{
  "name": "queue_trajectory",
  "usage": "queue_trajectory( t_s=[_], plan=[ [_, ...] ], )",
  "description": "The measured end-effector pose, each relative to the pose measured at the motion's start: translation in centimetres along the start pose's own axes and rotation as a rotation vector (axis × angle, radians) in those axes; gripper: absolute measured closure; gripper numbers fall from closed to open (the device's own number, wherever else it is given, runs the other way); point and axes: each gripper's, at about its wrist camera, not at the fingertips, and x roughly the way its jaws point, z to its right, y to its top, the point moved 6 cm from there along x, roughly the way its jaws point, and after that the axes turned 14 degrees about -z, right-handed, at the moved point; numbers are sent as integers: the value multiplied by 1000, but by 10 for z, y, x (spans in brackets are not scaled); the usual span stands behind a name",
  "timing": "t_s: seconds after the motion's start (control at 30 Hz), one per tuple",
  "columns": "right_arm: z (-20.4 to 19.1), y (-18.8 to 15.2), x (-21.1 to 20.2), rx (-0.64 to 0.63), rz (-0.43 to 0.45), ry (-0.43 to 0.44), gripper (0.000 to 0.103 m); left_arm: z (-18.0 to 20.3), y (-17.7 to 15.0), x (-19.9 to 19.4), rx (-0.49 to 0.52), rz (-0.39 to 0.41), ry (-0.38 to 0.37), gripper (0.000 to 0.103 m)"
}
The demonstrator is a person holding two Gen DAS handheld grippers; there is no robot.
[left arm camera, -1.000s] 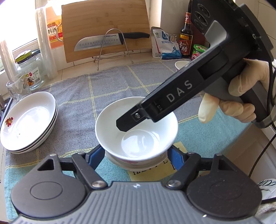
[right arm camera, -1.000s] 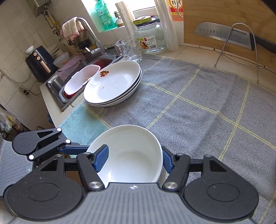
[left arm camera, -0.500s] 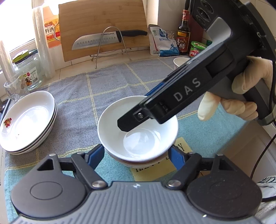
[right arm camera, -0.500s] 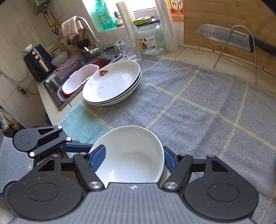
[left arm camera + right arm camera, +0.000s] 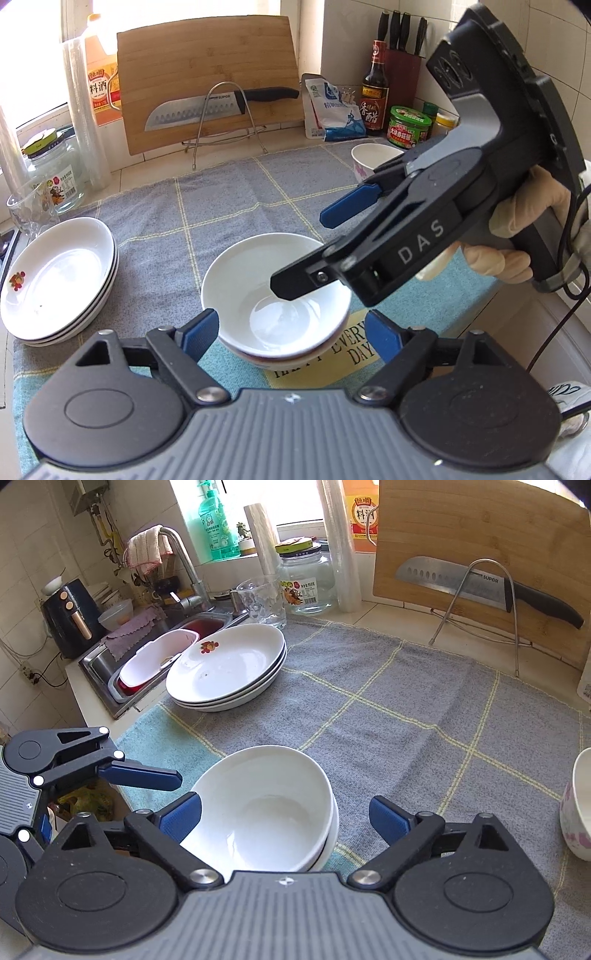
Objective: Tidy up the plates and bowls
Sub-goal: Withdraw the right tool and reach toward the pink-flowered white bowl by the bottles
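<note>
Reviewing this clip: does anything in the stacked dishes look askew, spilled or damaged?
Only one thing: the top bowl sits tilted in the bowl beneath it, so the rims do not line up. Both grippers, left and right, are open around it. The plate stack looks neat. No spill or crack shows.

1. Lower bowl (image 5: pixel 280 360): only a rim sliver shows beneath the top bowl (image 5: pixel 258 280).
2. Right gripper (image 5: pixel 317 258): one finger overlaps the top bowl's far rim.
3. Patterned cup (image 5: pixel 578 805): cut off by the right edge.
4. Cloth lettering (image 5: pixel 354 343): partly hidden by the bowls.
5. Sink (image 5: pixel 110 672) contents: indistinct.
</note>
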Motion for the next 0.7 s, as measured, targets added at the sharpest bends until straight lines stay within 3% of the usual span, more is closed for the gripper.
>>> queue_trajectory(
  t_s=[0.17, 0.47, 0.7],
  plan=[
    [1, -5, -11, 29, 40, -86, 0, 2, 9, -2, 63, 25, -32, 17],
    [26, -13, -26, 217, 77, -226, 0, -3, 19, 1, 146, 74, -87, 17],
    [54, -26, -38, 281, 86, -296, 0, 14, 33, 6, 153, 111, -132, 17]
  ],
)
